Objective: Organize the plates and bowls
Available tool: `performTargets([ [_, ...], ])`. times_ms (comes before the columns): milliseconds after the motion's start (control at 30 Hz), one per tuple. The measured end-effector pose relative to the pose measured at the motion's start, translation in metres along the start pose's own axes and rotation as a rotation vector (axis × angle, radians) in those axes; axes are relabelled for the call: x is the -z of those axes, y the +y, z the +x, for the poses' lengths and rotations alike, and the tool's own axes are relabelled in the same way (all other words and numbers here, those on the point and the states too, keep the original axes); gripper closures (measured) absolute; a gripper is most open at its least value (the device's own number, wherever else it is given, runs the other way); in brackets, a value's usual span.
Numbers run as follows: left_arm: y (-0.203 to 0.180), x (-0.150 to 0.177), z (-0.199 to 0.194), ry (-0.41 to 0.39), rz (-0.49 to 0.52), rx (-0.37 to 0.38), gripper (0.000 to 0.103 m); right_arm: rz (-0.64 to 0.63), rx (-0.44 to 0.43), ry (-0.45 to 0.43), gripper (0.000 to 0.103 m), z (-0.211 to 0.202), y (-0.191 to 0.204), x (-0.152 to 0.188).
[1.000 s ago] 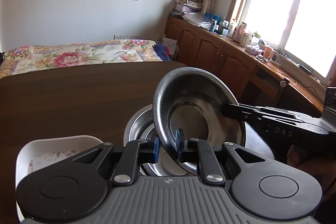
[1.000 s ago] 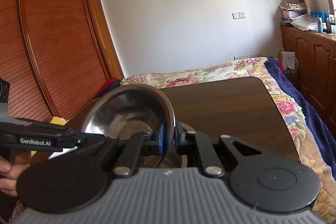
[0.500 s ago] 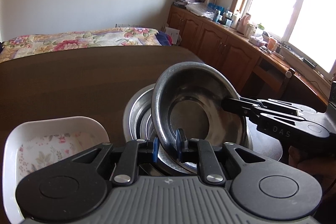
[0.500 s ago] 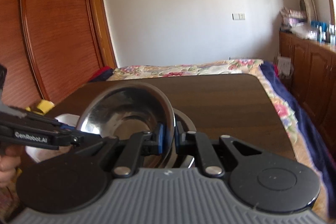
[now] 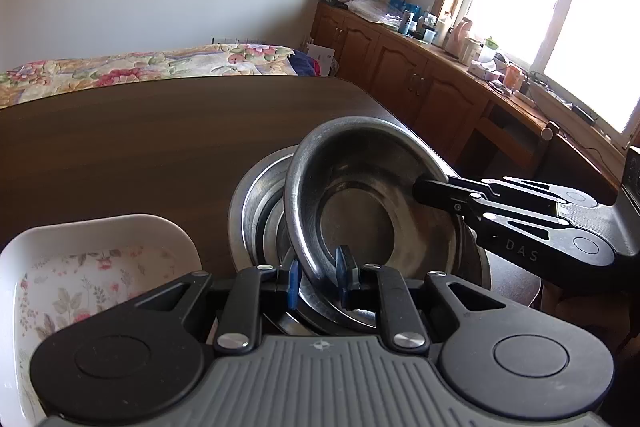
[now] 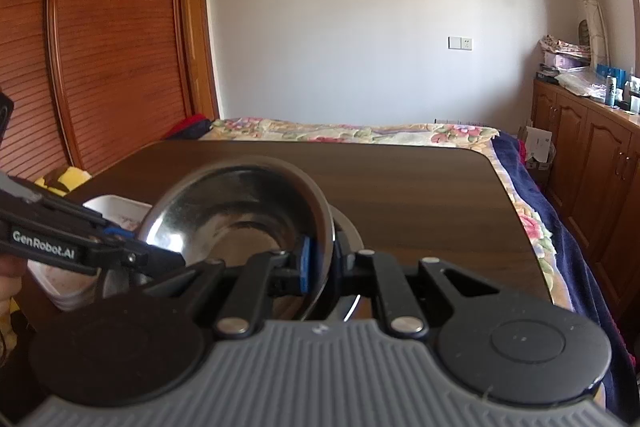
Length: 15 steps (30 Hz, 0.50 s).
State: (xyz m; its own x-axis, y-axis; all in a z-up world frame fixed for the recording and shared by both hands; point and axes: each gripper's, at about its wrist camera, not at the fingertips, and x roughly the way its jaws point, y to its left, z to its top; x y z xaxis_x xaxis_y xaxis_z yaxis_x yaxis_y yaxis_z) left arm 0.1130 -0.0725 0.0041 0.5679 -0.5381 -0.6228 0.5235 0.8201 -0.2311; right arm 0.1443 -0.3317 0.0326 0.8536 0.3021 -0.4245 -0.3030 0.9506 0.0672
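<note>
At the bottom centre of the left wrist view, the left gripper (image 5: 318, 277) is nearly closed, its blue pads pinching the near rim of a steel bowl (image 5: 360, 203). The right gripper (image 6: 320, 263) is clamped the same way on the opposite rim, low in the middle of its own view. Held between the two, the bowl is tipped up on edge, its empty hollow facing the left camera and its round mouth leaning away to the upper right. Just behind and beneath it, at frame centre, a stack of steel bowls (image 5: 256, 211) sits on the dark wooden table (image 5: 140, 143); how many are nested I cannot tell. One white floral dish (image 5: 80, 279), empty, lies at lower left.
</note>
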Motion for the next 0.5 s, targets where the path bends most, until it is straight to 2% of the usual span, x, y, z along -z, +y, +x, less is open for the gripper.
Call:
performTargets([
  [167, -0.005, 0.003, 0.000, -0.025, 0.030, -0.019, 0.083, -0.023, -0.006, 0.006, 0.089, -0.001, 0.000, 0.000],
  [500, -0.015, 0.016, -0.012, -0.112, 0.068, -0.077, 0.070, -0.061, 0.006, 0.004, 0.088, 0.001, 0.008, 0.005],
])
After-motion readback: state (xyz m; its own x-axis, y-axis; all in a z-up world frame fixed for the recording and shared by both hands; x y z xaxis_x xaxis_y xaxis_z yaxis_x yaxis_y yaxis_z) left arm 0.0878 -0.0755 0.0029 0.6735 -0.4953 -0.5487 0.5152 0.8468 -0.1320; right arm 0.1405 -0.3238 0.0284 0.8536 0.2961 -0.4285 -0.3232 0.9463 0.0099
